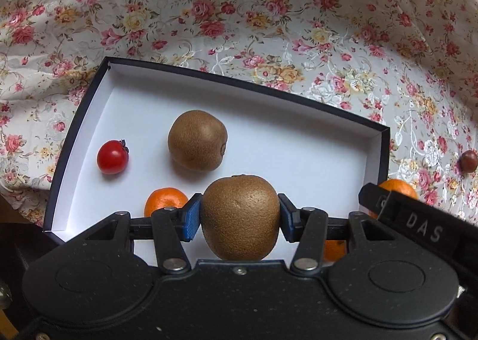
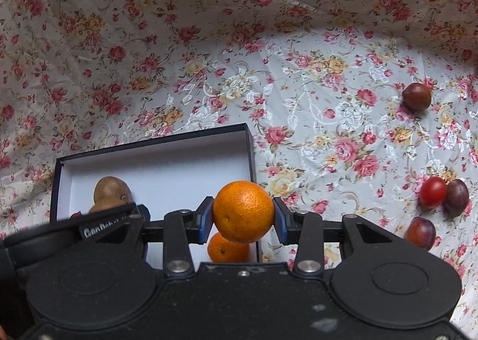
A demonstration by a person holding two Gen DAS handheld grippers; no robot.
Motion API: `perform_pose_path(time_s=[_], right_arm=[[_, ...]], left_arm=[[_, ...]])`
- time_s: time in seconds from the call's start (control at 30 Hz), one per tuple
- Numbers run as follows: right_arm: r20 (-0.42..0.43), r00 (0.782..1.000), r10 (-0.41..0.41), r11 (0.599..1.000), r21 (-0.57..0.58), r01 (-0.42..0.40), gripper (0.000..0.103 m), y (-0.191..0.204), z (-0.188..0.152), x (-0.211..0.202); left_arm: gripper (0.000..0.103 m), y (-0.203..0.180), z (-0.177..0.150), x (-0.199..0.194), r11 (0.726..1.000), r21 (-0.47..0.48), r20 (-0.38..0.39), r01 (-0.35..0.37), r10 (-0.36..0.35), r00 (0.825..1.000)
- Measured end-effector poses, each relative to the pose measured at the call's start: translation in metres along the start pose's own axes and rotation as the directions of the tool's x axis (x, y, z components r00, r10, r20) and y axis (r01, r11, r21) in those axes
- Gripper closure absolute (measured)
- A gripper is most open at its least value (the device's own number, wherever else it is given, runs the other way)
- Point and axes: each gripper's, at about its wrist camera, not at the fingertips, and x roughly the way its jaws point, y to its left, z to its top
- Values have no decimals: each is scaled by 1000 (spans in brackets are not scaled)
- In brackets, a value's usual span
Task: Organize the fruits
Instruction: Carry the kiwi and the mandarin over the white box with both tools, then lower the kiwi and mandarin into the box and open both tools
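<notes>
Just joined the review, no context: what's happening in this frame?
A person with a handheld gripper in each hand is sorting fruit into a white-lined box on a floral cloth. The left gripper holds a kiwi over the box; the right gripper holds an orange at the box's edge. Inside already: another kiwi, a tomato, an orange. Three plums and a tomato remain on the cloth.

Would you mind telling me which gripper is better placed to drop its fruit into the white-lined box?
Left, probably: the left gripper holds its brown kiwi over the dark-rimmed box, whereas the right gripper's orange mandarin hangs at the box's corner.
</notes>
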Motion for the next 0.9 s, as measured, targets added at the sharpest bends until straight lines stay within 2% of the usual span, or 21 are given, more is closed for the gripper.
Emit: perform_pose_path(time_s=[0.13, 0.37, 0.53, 0.73, 0.9], right_arm=[[-20, 1000, 24, 999, 29, -23, 60, 1, 4, 10], [10, 1000, 16, 999, 46, -16, 59, 11, 6, 16], [-46, 998, 42, 998, 50, -39, 58, 12, 8, 25], [-12, 1000, 13, 1000, 19, -13, 58, 15, 6, 21], [-16, 1000, 19, 1000, 24, -18, 59, 11, 7, 18]], left_arm=[[46, 8, -3, 2, 1000, 2, -7, 5, -5, 1000], [46, 21, -3, -4, 999, -16, 14, 35, -35, 999], [46, 20, -2, -12, 1000, -14, 51, 19, -18, 999], [46, 17, -2, -8, 1000, -21, 28, 16, -15, 999], [46, 11, -2, -10, 1000, -6, 32, 7, -7, 999]])
